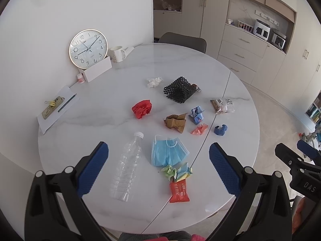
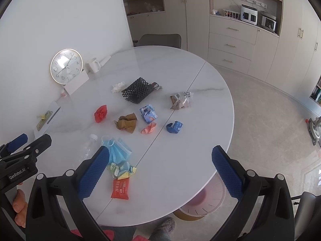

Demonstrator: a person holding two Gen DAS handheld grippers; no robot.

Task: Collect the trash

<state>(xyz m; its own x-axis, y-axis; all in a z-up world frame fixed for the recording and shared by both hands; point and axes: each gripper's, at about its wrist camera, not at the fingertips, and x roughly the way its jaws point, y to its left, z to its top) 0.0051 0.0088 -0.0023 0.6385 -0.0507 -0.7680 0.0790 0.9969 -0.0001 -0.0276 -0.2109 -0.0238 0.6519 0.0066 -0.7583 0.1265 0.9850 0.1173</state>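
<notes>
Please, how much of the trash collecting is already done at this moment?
Nothing looks done. The left gripper and right gripper hang open and hold nothing. Still on the table: plastic bottle, blue mask, red wrapper, red paper ball, black mesh and smaller scraps.

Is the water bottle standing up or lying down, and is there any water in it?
Lying down. The plastic bottle rests on its side on the table, white cap on, pointing away. It looks empty: clear all through.
</notes>
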